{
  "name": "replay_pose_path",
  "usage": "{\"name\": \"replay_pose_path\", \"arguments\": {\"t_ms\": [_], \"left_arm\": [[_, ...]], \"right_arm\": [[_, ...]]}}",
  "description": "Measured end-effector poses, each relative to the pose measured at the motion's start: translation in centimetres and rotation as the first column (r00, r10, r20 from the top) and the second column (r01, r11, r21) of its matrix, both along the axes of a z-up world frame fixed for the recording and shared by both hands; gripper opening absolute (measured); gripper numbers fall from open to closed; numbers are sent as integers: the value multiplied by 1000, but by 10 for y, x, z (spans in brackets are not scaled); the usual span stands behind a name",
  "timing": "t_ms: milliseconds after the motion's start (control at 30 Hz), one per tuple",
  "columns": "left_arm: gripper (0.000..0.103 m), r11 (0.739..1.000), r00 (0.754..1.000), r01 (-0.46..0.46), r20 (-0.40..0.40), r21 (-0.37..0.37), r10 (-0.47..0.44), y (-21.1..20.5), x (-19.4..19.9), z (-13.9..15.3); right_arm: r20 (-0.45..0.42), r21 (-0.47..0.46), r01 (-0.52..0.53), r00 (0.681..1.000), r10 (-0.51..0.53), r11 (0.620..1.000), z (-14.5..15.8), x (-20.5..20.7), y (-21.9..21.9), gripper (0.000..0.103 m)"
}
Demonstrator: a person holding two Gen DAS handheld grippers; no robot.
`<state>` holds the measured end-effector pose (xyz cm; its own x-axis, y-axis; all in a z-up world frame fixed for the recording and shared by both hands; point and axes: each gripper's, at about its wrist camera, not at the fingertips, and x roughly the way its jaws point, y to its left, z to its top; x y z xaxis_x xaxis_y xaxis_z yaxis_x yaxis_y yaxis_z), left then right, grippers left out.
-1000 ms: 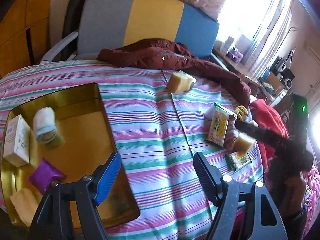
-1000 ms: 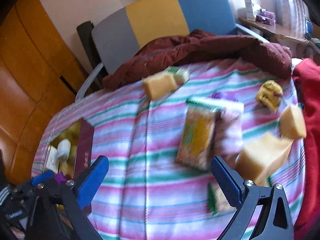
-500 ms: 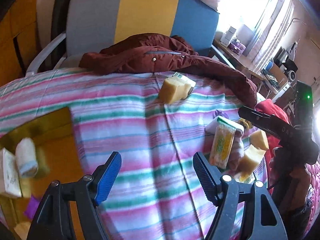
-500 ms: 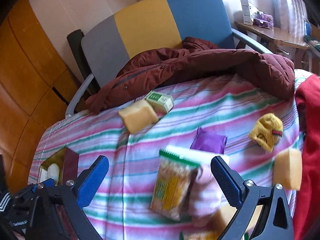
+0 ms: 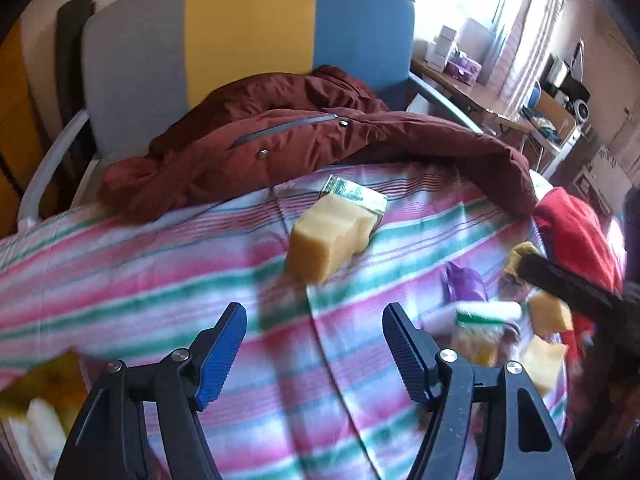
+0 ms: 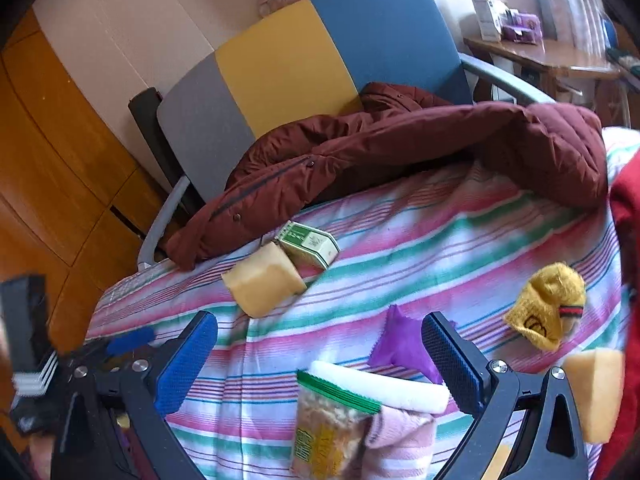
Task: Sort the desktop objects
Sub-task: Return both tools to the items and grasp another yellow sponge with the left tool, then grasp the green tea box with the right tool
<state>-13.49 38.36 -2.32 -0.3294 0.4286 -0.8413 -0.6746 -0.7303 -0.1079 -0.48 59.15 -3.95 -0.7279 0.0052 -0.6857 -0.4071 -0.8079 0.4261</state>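
Note:
On the striped cloth lie a yellow sponge block [image 5: 326, 238] [image 6: 262, 280] with a green-white box [image 5: 356, 194] [image 6: 308, 244] behind it, touching. My left gripper [image 5: 314, 354] is open and empty, a short way before the sponge. My right gripper [image 6: 320, 364] is open and empty over a snack packet [image 6: 328, 428], a white pad [image 6: 380, 386] and a purple sachet [image 6: 400, 344]. A yellow knitted piece [image 6: 548, 312] and another sponge [image 6: 596, 392] lie to the right. The gold tin [image 5: 36, 388] shows at the lower left edge.
A dark red jacket [image 5: 304, 144] [image 6: 400, 160] lies along the far edge of the cloth, against a grey, yellow and blue chair [image 5: 248, 32]. Red fabric [image 5: 576, 232] sits at the right. A desk [image 5: 472, 92] stands by the window.
Both grippers have moved forward and swung toward the far side of the cloth. The gold tin has slid almost out of the left view. The sponge and box are nearer.

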Motion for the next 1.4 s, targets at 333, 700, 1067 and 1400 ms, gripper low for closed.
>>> {"name": "replay_pose_path", "arguments": {"t_ms": [333, 700, 1067, 1400], "left_arm": [[71, 995, 998, 69, 8, -69, -68, 52, -46, -30], [44, 992, 993, 110, 49, -68, -107, 72, -51, -51], [43, 995, 987, -97, 134, 39, 91, -2, -43, -16], [43, 985, 984, -141, 128, 102, 127, -42, -28, 11]], "right_arm": [[-18, -60, -7, 1000, 6, 998, -7, 7, 13, 103], [21, -17, -38, 999, 38, 999, -10, 1, 5, 103], [132, 112, -208, 972, 193, 972, 1, -61, -8, 101], [429, 236, -420, 854, 293, 876, -44, -192, -19, 87]]}}
